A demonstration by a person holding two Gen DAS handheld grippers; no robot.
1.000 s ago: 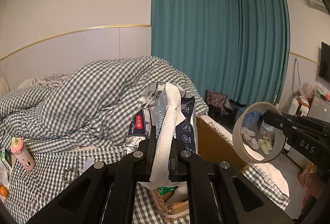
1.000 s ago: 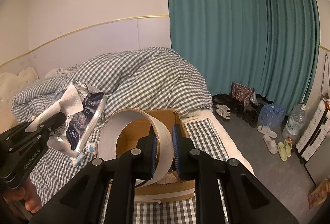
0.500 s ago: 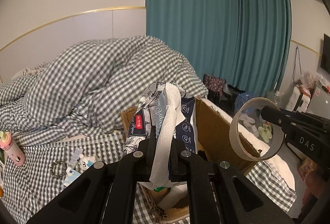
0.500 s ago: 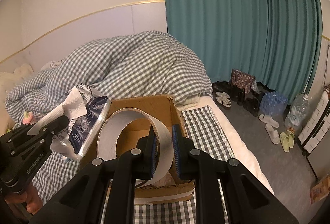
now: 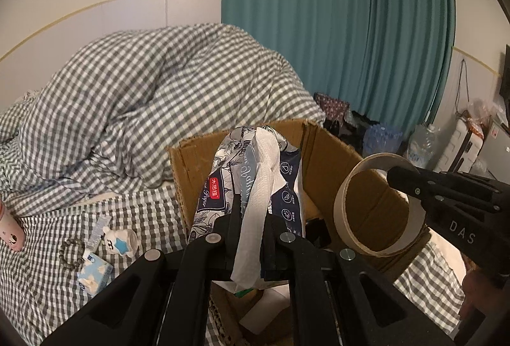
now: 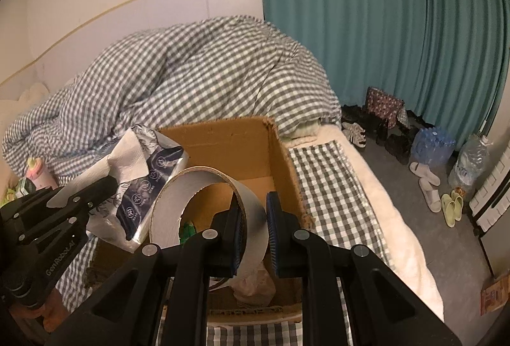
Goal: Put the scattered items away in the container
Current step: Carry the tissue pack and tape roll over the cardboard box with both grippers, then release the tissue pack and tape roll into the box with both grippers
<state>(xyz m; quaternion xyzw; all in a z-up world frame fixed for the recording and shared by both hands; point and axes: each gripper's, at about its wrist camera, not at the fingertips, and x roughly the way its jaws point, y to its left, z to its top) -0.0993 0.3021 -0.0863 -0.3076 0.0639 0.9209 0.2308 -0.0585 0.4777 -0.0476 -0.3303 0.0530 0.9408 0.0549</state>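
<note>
My left gripper point(image 5: 253, 218) is shut on a tissue pack point(image 5: 255, 183) with a white tissue sticking out, held above the open cardboard box point(image 5: 338, 154) on the bed. The pack also shows in the right wrist view point(image 6: 140, 183), over the box's left edge. My right gripper point(image 6: 253, 212) is shut on the wall of a large tape roll point(image 6: 204, 202), held over the box point(image 6: 242, 139). The roll also shows in the left wrist view point(image 5: 373, 205). Loose items lie in the box bottom.
On the checked bedsheet left of the box lie a small white toy point(image 5: 121, 242), a bead bracelet point(image 5: 71, 253), a small blue packet point(image 5: 94, 276) and a pink bottle point(image 5: 9, 231). A heaped checked duvet point(image 5: 153, 104) lies behind. Shoes and water bottles point(image 6: 430, 151) are on the floor right.
Both grippers have moved toward the box with their loads; the box now fills more of both views, and the pack and roll hang over its opening.
</note>
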